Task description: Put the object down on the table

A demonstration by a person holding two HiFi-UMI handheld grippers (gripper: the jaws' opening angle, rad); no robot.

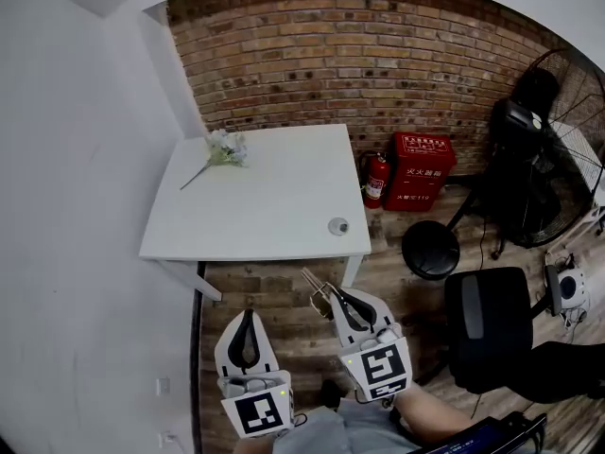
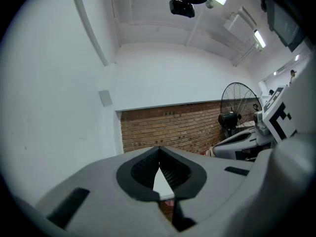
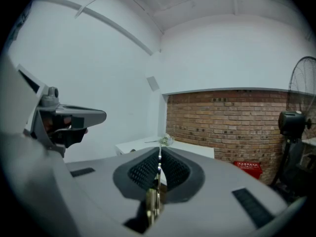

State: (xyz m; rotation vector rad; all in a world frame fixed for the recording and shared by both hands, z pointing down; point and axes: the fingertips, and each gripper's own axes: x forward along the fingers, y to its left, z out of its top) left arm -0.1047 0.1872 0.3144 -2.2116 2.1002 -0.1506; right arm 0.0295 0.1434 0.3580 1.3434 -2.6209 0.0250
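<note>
The object, a thin metal piece of a kind I cannot make out, is nipped in the right tool at lower centre of the head view. It pokes out up-left past the tips, over the wooden floor and short of the bench. The white bench fills the middle of the frame. A flower lies at its upper left corner and a small round thing near its lower right edge, so most of the top is bare for a set-down. The left tool sits lower left, beside the right one, carrying nothing. It probably hangs back because this job needs one tool only.

In the left gripper view the left tool is clenched, tips together with nothing between them. A sliver of bench shows through the gap below the tips.

In the right gripper view the right tool is clamped on the object, which stands edge-on as a narrow strip between the ribbed pads. That flat pinch likely keeps so thin a piece from twisting. The bench and flower lie ahead at frame centre, under the brick wall. By my judgement the carry toward the bench comes first, then lowering, and only then release.
</note>
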